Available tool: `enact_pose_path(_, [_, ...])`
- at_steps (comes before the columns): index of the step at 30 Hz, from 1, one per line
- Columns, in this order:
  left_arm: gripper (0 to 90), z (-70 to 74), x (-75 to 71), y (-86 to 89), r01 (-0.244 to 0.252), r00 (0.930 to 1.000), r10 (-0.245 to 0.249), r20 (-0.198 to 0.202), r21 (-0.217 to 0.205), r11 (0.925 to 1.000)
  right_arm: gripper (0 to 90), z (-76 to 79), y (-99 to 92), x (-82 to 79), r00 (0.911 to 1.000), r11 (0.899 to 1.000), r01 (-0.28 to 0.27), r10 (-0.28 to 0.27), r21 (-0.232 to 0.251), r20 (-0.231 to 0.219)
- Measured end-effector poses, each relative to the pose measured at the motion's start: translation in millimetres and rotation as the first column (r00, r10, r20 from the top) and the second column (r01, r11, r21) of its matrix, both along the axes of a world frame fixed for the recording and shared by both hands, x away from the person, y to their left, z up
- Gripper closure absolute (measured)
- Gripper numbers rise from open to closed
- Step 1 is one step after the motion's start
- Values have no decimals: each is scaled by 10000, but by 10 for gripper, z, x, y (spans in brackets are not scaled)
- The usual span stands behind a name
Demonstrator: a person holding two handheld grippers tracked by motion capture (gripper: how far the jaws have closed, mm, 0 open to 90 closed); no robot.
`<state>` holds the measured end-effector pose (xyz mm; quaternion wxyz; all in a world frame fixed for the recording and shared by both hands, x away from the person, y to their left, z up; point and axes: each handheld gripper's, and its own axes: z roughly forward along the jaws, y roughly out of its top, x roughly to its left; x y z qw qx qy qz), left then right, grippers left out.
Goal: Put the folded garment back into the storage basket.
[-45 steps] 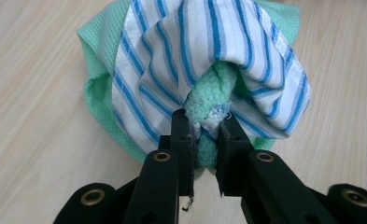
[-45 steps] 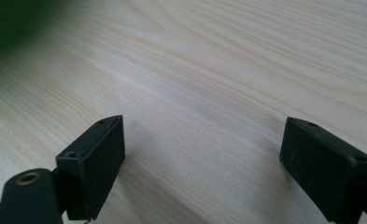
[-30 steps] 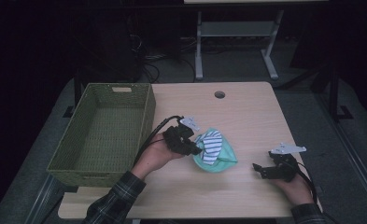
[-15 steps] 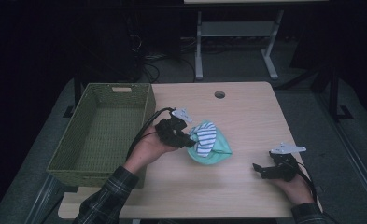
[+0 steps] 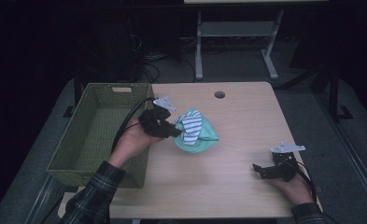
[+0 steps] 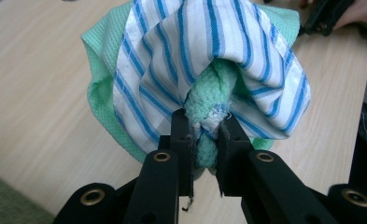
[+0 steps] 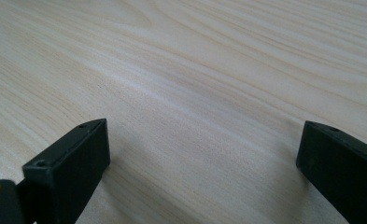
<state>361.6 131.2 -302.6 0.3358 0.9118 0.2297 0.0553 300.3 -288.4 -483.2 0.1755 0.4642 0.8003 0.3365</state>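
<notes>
Our left gripper (image 5: 174,129) is raised off the tabletop, pointing right, jaws clamped nearly together on a bunch of fabric; left forearm in a plaid sleeve reaches up from the bottom edge. Our right gripper (image 5: 260,171) sits low at the near right, jaws wide apart with nothing between, having just been opening.

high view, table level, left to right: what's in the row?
Wicker basket → left claw, shut on the cloth bundle → bare tabletop → right claw, jaws open with nothing between them.
</notes>
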Motion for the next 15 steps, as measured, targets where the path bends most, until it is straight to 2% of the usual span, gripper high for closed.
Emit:
enact_pose_path(6, [788,90,46,201,-478,9987,479,166,-65,9988,23,0,0,0,10000,10000,0,0,-2,2])
enact_pose_path(15, [786,134,43,444,-1078,9936,1082,311,-137,9941,22,0,0,0,10000,10000,0,0,4,4])
